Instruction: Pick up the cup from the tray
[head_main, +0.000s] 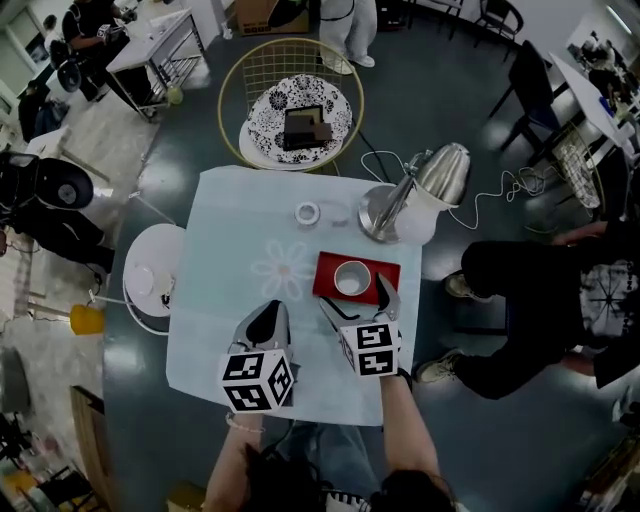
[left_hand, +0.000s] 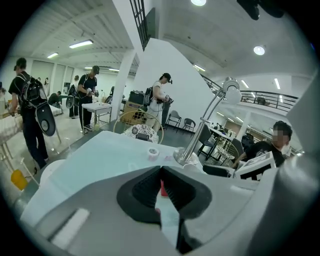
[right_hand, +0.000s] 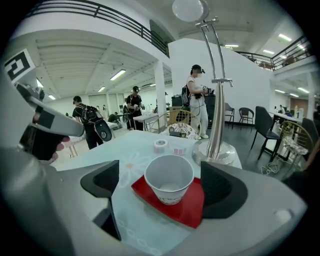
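A white paper cup (head_main: 352, 277) (right_hand: 169, 178) stands upright on a red tray (head_main: 330, 270) (right_hand: 187, 208) on the pale blue table. My right gripper (head_main: 358, 302) (right_hand: 165, 187) is open just short of the tray's near edge; in the right gripper view the cup sits between its two spread black pads (right_hand: 222, 190), touching neither. My left gripper (head_main: 268, 318) (left_hand: 161, 186) hovers over the table to the left of the tray, shut with nothing held. A sliver of the red tray (left_hand: 163, 189) shows past its closed pads.
A silver desk lamp (head_main: 405, 195) with a round base stands behind the tray. A roll of tape (head_main: 307, 212) lies further back. A wire chair (head_main: 292, 105) is beyond the table, a white stool (head_main: 150, 275) at its left. A seated person (head_main: 545, 300) is at the right.
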